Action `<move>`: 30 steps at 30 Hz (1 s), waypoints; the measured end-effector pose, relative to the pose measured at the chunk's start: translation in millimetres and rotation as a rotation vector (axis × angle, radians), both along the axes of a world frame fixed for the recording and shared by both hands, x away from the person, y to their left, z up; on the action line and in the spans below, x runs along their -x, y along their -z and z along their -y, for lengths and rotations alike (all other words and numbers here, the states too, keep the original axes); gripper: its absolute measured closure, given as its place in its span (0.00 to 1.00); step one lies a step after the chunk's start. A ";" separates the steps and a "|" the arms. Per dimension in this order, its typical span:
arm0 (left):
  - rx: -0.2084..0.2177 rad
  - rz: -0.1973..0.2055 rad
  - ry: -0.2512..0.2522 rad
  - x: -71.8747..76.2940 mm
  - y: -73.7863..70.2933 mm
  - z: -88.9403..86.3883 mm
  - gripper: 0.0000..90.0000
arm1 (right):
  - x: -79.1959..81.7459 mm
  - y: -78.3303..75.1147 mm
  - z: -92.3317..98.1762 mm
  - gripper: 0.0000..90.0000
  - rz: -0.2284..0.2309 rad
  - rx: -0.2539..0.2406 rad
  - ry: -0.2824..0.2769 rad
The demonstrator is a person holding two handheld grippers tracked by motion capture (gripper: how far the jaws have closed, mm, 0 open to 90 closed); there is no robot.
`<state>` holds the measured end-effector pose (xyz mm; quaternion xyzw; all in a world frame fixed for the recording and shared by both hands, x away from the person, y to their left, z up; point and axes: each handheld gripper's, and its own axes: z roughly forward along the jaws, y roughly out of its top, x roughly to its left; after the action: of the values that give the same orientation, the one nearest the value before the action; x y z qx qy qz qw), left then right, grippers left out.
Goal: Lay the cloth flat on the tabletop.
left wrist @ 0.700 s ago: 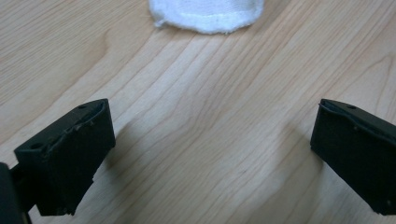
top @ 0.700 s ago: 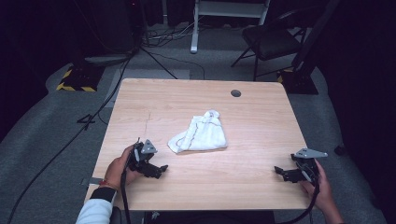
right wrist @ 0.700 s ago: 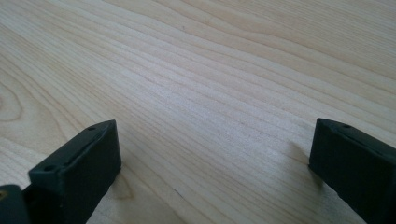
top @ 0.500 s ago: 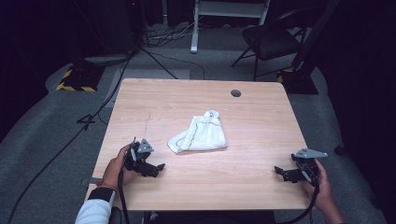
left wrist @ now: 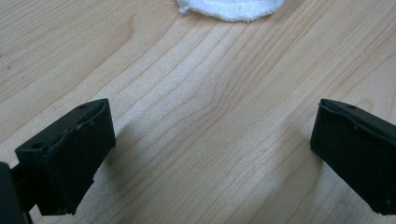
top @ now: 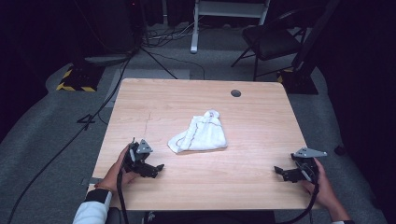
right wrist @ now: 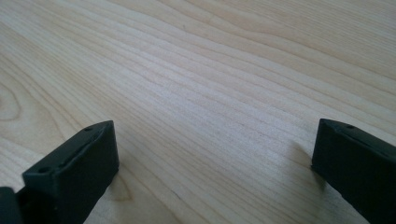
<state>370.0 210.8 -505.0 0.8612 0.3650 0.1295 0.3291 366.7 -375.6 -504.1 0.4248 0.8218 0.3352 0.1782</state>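
progress: not begun, all work left | thing: crumpled white terry cloth with red stitching (top: 198,134), untouched mid light-wood bench (top: 252,116) | left hand-held gripper (top: 150,169): jaws apart, empty, near cloth | right hand-held gripper (top: 284,171): jaws apart, empty, well apart

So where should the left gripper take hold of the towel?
Probably at the towel's near-left corner, coming in from the left gripper's side. That corner lies flat and thin on the table, pointing toward the open jaws, while the far end bunches up thicker.

Dark room, grey carpet (top: 56,140), black chair (top: 268,42), floor cables (top: 166,35).
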 end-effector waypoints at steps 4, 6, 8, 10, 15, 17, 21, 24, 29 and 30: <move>0.000 -0.002 0.005 1.9 -0.1 -0.7 0.00 | -1.7 -1.0 -0.3 0.04 0.002 0.004 -0.036; -0.002 -0.001 0.014 1.2 -0.2 -1.0 0.00 | -5.1 -6.0 -6.7 0.17 -0.003 0.025 -0.067; 0.002 0.001 0.030 -0.2 0.0 -0.5 0.00 | -8.4 -11.6 -10.1 0.24 0.010 0.025 -0.109; 0.000 0.001 0.038 -0.9 -0.2 -0.1 0.00 | -14.1 -17.8 -14.3 0.26 0.041 0.013 -0.099; 0.000 -0.001 0.054 -6.6 -0.3 6.3 0.00 | -35.9 -40.4 -43.8 0.34 0.071 -0.008 -0.139; -0.004 0.000 0.058 -9.6 -0.5 8.2 0.00 | -45.2 -49.3 -65.4 0.37 0.090 -0.010 -0.177; 0.005 0.003 0.063 -12.5 -0.3 10.4 0.03 | -62.2 -61.4 -116.1 0.43 0.120 -0.020 -0.251; 0.014 0.015 0.056 -18.6 -1.2 10.3 0.08 | -69.0 -61.3 -142.1 0.43 0.122 -0.016 -0.279; 0.033 0.025 0.026 -31.7 -1.8 12.1 0.19 | -80.7 -46.2 -194.6 0.46 0.096 0.035 -0.335; 0.034 0.023 0.020 -34.4 -1.9 13.3 0.19 | -83.8 -39.8 -203.7 0.46 0.078 0.044 -0.336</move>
<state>404.4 197.5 -503.1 0.8575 0.3547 0.1300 0.3492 450.5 -171.9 -464.3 0.2643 0.8809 0.3582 0.1606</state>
